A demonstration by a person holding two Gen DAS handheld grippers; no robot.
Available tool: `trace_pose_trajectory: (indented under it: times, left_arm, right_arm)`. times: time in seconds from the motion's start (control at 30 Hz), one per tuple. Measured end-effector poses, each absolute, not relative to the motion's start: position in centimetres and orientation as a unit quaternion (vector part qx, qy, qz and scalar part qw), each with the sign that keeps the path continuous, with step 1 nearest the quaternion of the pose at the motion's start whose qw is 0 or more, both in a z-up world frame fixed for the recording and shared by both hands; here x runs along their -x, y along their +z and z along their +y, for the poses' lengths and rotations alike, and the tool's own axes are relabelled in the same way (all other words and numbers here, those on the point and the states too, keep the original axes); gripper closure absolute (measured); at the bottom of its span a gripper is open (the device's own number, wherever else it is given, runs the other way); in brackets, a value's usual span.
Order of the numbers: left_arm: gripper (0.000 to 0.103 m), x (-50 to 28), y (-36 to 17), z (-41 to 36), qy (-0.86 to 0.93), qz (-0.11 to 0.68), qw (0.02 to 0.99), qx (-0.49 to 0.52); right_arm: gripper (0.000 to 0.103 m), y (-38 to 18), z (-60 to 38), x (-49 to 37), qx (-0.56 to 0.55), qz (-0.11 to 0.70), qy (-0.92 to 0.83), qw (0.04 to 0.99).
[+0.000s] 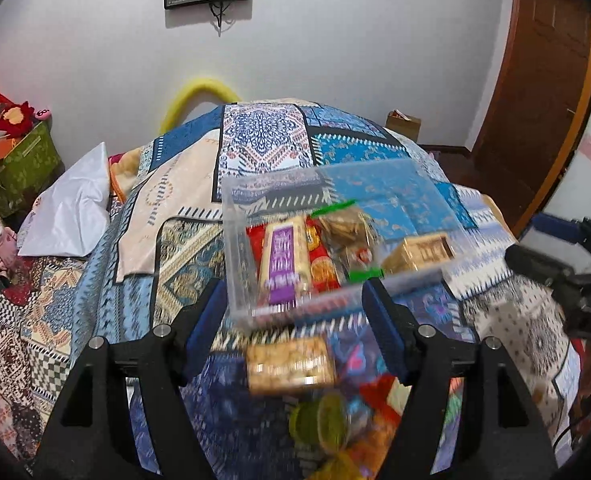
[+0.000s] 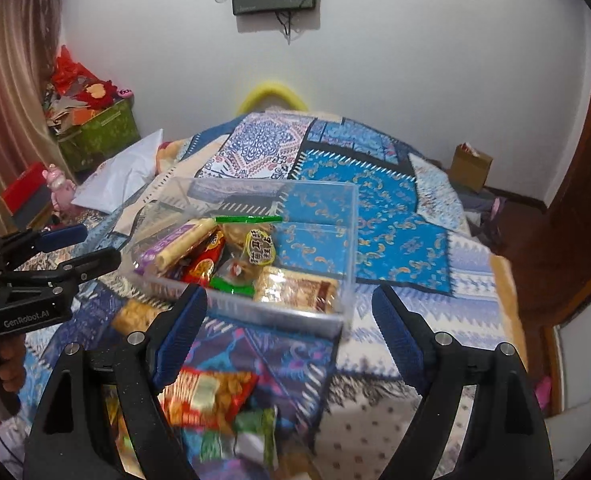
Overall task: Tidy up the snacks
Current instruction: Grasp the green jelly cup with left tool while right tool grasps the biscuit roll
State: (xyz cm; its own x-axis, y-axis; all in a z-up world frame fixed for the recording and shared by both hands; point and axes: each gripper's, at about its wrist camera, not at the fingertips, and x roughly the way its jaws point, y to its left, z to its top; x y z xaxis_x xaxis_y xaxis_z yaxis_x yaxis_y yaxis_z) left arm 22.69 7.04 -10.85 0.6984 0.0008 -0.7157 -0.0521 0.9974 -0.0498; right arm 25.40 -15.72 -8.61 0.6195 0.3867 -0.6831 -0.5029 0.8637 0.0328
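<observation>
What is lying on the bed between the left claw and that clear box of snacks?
A gold-wrapped snack pack lies on the patterned bedspread, between the left claw and the clear box, in the left wrist view.

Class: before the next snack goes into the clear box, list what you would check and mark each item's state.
1. Left hand-held gripper empty, jaws apart: ok.
2. Right hand-held gripper empty, jaws apart: ok.
3. Clear plastic box upright on the patterned quilt: ok.
4. Free room in the box's far half: ok.
5. Loose golden biscuit packet within view: ok.
6. Red-and-orange snack packet sharp enough to aim at: not ok, blurred.
</observation>
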Motion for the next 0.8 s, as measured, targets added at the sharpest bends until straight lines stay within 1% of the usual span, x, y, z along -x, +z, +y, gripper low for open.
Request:
trace_pose_trajectory:
  times: [0.2,0.37,0.8]
  left_arm:
    - [0.033,-19.0,-11.3,6.6,0.008,0.398,0.917,0.031]
    - [0.033,-16.7,-12.7,6.2,0.003,0.415,0.909,0.037]
    - [0.033,-15.7,-18.4,6.1,0.000,0.472,0.880,0.059]
  right_arm:
    - [0.019,-8.5,-17.7,-22.3,0.088,0.347,0.238,0.903]
    - [0.019,-9.8,-19.1,-20.7,0.083,0.360,0.227,0.901]
    - [0.020,-17.0,-21.8,-19.0,0.082,0.435,0.205,0.873]
